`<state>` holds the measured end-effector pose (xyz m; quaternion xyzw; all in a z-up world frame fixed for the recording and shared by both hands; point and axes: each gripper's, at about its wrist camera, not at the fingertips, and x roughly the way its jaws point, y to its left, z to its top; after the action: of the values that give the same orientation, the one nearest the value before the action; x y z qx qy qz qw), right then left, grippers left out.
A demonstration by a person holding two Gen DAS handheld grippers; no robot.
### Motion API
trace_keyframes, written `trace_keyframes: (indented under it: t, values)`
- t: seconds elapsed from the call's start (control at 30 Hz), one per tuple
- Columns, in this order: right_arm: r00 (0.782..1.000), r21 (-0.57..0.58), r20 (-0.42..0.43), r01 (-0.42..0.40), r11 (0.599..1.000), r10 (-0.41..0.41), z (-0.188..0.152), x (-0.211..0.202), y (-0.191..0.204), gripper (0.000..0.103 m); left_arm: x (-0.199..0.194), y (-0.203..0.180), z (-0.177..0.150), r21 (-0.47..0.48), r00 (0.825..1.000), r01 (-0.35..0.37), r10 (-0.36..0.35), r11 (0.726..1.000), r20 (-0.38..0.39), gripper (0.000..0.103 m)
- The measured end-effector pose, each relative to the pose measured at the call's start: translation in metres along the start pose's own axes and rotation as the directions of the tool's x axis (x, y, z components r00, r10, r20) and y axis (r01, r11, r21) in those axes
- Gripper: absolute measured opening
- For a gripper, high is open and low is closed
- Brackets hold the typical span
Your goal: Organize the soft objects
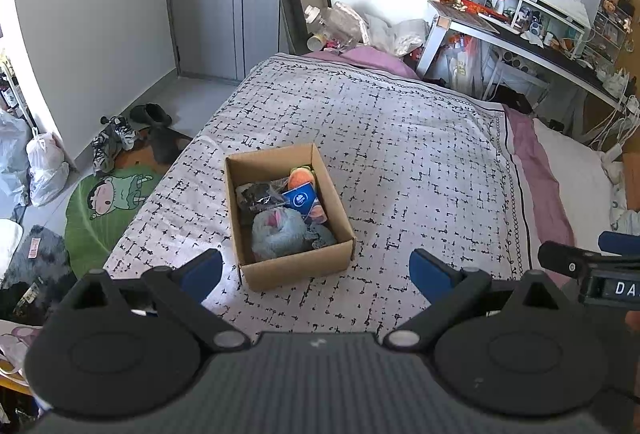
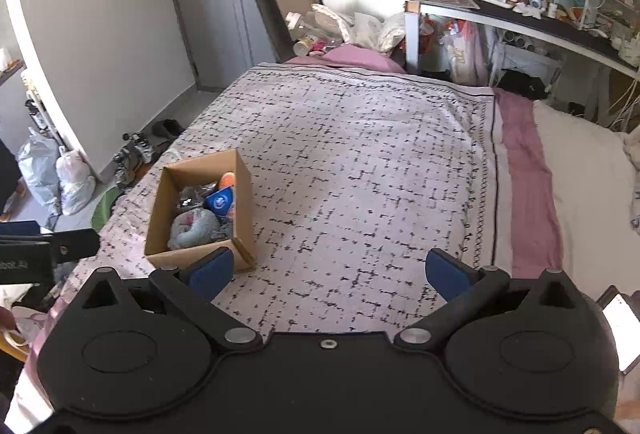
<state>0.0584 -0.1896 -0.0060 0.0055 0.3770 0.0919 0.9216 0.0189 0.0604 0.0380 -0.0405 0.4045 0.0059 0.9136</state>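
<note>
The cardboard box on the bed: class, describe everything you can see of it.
The cardboard box is plain brown, rectangular and open-topped, with no flaps showing. It sits upright on the patterned bedspread, near the bed's left edge. Inside lie a grey-blue fluffy item, an orange plush, a blue packet and something dark. Neither gripper touches it.

White letters "DA", cut by the frame edge, on the right tongs (image 1: 608, 288) body.
</note>
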Motion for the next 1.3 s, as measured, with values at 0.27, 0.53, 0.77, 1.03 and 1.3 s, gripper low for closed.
trace_keyframes:
  t: [0.27,0.53,0.77,1.03,1.3]
  values:
    - [1.0,-0.012,-0.001,0.001,1.0,-0.001,-0.0003,-0.0002,0.0016,0.103,0.0001,-0.0018,0.0014,-0.002,1.0,0.018,-0.018,1.0,-0.007,0.099]
    - [1.0,0.007,-0.015,-0.001,1.0,0.001,0.0001,0.0001,-0.002,0.103,0.0,-0.003,0.0019,0.001,1.0,0.015,-0.015,1.0,-0.005,0.099]
    - [1.0,-0.002,-0.013,-0.001,1.0,0.001,-0.0013,-0.0017,-0.0001,0.103,0.0001,-0.0028,0.0021,0.004,1.0,0.017,-0.017,1.0,-0.006,0.099]
    - [1.0,-0.009,-0.008,-0.001,1.0,0.001,-0.0017,-0.0032,0.0002,0.103,0.0002,-0.005,0.0006,0.008,1.0,0.021,-0.021,1.0,-0.006,0.099]
    - [1.0,-0.014,-0.007,-0.003,1.0,0.003,-0.0015,-0.0046,0.0006,0.103,0.0002,-0.0057,0.0001,0.007,1.0,0.022,-0.021,1.0,-0.007,0.099]
